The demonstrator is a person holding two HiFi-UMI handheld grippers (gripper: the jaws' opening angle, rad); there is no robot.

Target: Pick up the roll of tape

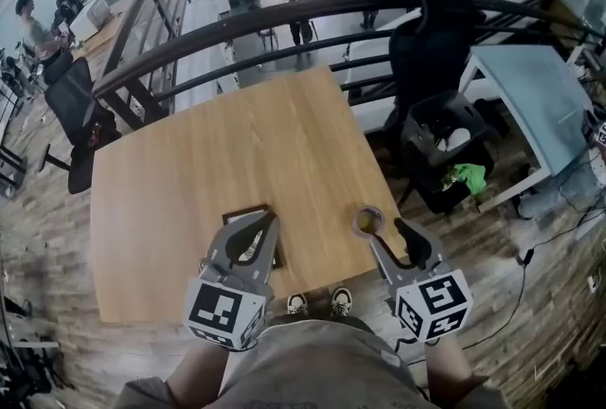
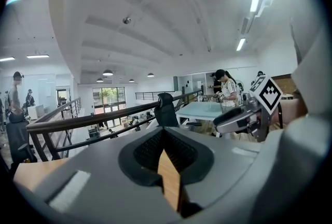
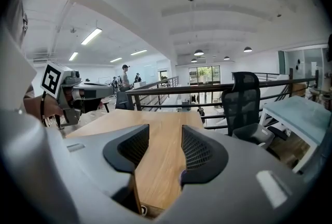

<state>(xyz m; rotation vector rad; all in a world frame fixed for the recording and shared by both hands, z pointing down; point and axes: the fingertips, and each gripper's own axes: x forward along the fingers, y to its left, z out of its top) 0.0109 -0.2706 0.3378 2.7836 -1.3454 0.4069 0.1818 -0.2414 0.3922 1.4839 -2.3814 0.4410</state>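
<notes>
The right gripper (image 1: pixel 383 229), jaws wide apart, is just beside the roll of tape (image 1: pixel 367 220). Left of that roll, the left gripper (image 1: pixel 258 227) has its jaws together, empty

Right gripper (image 3: pixel 164 137): the jaws are set apart; only bare wood is seen in the gap between the ribbed black pads (image 3: pixel 134 148).
Worktop (image 3: pixel 155 119): a light wooden surface is seen beyond and under the jaws, running up to the railing.
Lower edge: a small pale item is seen just under the left jaw; it cannot be identified.
Left gripper (image 3: pixel 101 92): held over the worktop's left side, well apart from the right gripper; its marker cube (image 3: pixel 52 79) is turned toward the camera.
Railing (image 3: pixel 207 88): dark bars are seen along the worktop's far edge.
Office chair (image 3: pixel 245 98): black, placed behind the railing at the right.
Pale table (image 3: pixel 295 111): seen at the far right.
People (image 3: pixel 124 75): standing figures are seen in the background.
</notes>
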